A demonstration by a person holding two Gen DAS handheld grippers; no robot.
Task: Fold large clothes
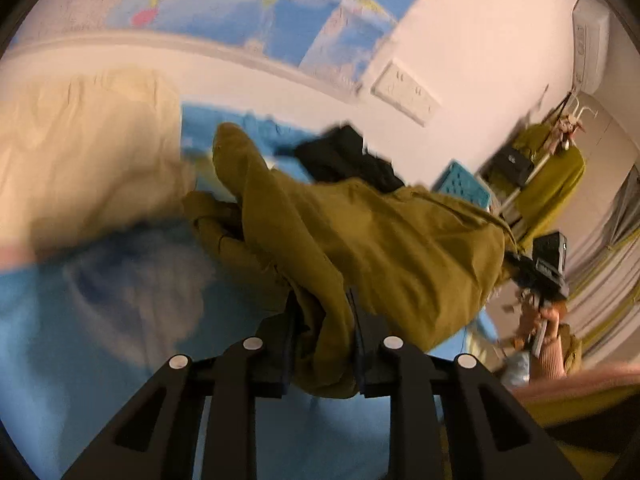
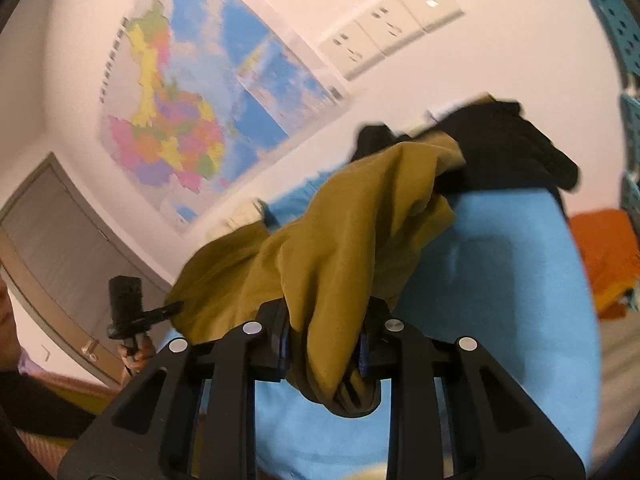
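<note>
My left gripper and right gripper each have jaws clamped on the olive garment, lifted above the blue sheet beside black clothing.

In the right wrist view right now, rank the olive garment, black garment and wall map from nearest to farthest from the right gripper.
1. Olive garment, clamped in the right gripper.
2. Black garment, beyond, upper right.
3. Wall map, on the far wall, upper left.
</note>
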